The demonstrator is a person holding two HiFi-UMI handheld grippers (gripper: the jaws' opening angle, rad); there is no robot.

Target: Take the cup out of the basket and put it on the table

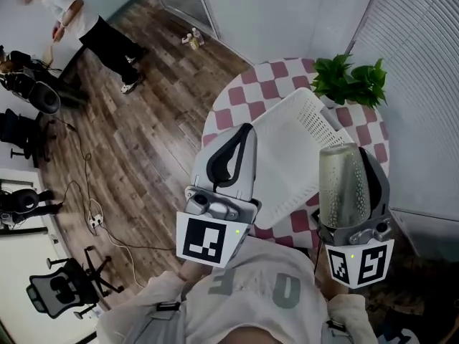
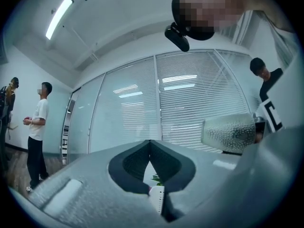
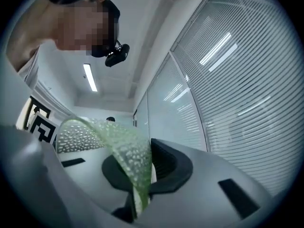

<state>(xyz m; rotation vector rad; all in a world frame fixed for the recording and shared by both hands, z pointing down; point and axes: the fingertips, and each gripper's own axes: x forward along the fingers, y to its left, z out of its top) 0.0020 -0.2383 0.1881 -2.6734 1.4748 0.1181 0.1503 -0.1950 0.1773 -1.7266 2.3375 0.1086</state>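
Head view has the right tongs (image 3: 151, 164) clamped on the cup (image 1: 343, 185) by its wall, outside the basket (image 1: 294, 138) and right of the left tongs (image 2: 150, 147), which pinch the tilted basket's rim above the tabletop (image 1: 267, 74).

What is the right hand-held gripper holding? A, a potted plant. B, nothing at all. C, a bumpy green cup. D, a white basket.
C: the right hand-held gripper is shut on the wall of the cup, held up above the table, while the basket is in the left hand-held gripper.
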